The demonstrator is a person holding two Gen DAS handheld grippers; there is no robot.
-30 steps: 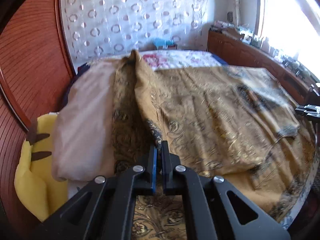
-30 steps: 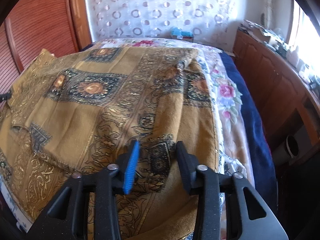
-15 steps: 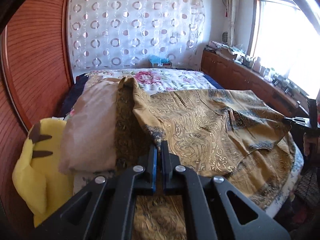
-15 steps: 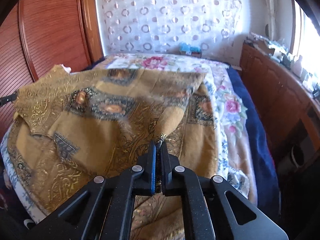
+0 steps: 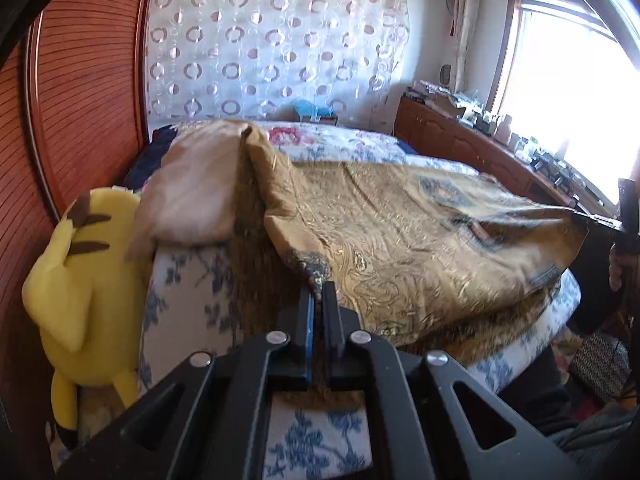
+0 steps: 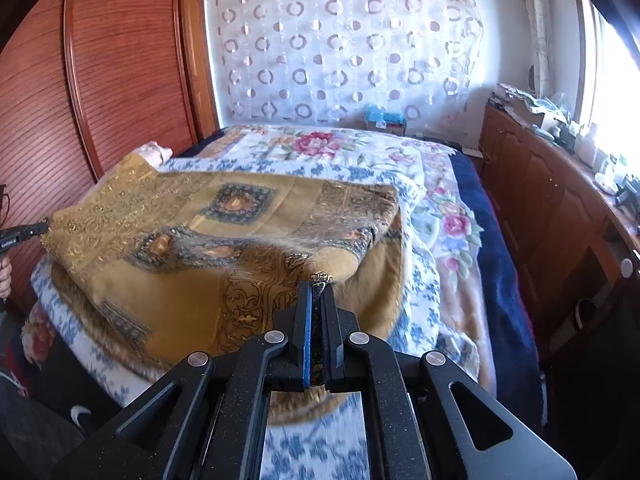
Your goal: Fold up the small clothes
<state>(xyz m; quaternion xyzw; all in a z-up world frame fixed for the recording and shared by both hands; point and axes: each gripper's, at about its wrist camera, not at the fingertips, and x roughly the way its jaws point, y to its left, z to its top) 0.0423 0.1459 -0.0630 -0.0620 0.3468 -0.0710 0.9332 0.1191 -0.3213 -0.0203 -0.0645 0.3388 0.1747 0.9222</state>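
Pinching one corner of the mustard-gold patterned cloth [image 5: 400,240] is your left gripper [image 5: 319,294]: its black jaws, one lined with a blue pad, are pressed together on a dark, ornamented tip of the fabric. At the far left of that wrist view a yellow plush toy with brown stripes [image 5: 80,280] leans against the reddish-brown slatted wooden wardrobe [image 5: 88,100]. Just right of the toy, a beige pillow [image 5: 192,196] lies on the bed with the blue-and-white floral sheet [image 5: 188,292], and the cloth's far corner rests against the pillow's right edge. From your jaws the cloth runs rightward, lifted off the bed along its near edge, to the opposite corner at the right rim of the view, where your right gripper appears only as a dark shape beside a hand, too blurred to read. Behind the bed hangs a white sheer curtain with ring motifs [image 5: 272,44]; a brown wooden cabinet with clutter on top [image 5: 460,148] runs under the bright window at right.

Seen from the right wrist, your left gripper is a small black tip at the left edge, touching the cloth's corner. Moving right, the cloth drapes in a raised fold across the sheet, its dark medallion panels facing up. Your right gripper [image 6: 319,292] has its jaws closed tight on another dark-bordered corner. Beyond it lie a rose-printed quilt [image 6: 448,216] and a navy blanket [image 6: 504,272], next to the cabinet.
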